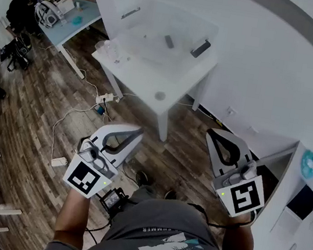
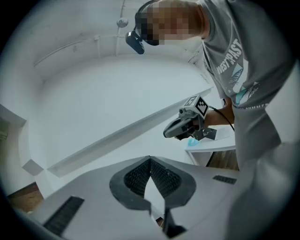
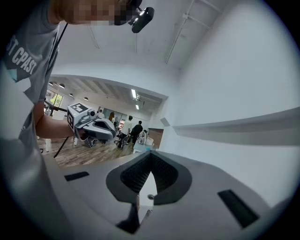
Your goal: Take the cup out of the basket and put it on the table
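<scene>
A white table (image 1: 174, 89) stands ahead of me with a translucent basket (image 1: 138, 21) on it. Two dark items (image 1: 201, 48) lie inside; no cup can be made out there. My left gripper (image 1: 137, 130) is held low over the floor, short of the table, shut and empty. My right gripper (image 1: 210, 133) is level with it to the right, also shut and empty. In the left gripper view the jaws (image 2: 150, 160) meet at the tips, with the right gripper (image 2: 183, 126) beyond. The right gripper view shows its jaws (image 3: 150, 155) closed and the left gripper (image 3: 92, 125) beyond.
Clear glassware-like things (image 1: 110, 49) sit at the table's left end and a small round thing (image 1: 160, 96) near its front edge. Cables and a power strip (image 1: 106, 98) lie on the wood floor. A white desk (image 1: 286, 201) is at the right. People stand at a far table (image 1: 73, 20).
</scene>
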Available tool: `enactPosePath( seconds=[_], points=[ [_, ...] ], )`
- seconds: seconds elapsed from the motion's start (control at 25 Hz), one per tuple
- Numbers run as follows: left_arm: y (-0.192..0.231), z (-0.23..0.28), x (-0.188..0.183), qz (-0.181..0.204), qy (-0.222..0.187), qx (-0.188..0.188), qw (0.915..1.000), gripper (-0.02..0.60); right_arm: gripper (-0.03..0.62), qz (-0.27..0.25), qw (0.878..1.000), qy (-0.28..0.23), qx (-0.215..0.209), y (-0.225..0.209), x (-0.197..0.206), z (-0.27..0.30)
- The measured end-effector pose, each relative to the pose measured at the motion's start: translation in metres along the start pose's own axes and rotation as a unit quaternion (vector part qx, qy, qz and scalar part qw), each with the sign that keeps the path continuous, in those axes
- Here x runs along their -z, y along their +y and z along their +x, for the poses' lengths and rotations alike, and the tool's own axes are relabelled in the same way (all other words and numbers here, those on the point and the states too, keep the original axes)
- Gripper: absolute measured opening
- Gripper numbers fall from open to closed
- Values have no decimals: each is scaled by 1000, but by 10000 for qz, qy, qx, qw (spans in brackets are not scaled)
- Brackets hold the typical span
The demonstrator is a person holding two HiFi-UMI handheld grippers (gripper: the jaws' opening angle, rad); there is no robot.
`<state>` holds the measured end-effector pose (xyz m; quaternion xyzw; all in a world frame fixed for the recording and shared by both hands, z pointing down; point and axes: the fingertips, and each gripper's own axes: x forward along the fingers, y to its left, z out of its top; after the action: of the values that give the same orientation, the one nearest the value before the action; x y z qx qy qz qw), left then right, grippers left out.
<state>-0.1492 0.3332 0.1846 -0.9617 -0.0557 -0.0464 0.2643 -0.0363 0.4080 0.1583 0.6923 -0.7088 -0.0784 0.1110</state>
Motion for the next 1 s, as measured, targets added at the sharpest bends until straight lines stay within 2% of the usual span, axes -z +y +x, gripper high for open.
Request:
enactPosePath(
  seconds=[0.52, 0.64, 1.0],
  points=[
    [15, 13, 10, -40, -56, 75, 9999, 9, 11, 109, 9998, 107, 125, -14, 9, 19],
    [31, 15, 19, -60, -99, 91, 9999, 9, 12, 189, 9991, 336, 200, -21, 17, 29],
    [94, 19, 50, -89, -384, 175, 9991, 9, 12, 194, 9978, 390, 498, -37, 13, 92]
  ],
)
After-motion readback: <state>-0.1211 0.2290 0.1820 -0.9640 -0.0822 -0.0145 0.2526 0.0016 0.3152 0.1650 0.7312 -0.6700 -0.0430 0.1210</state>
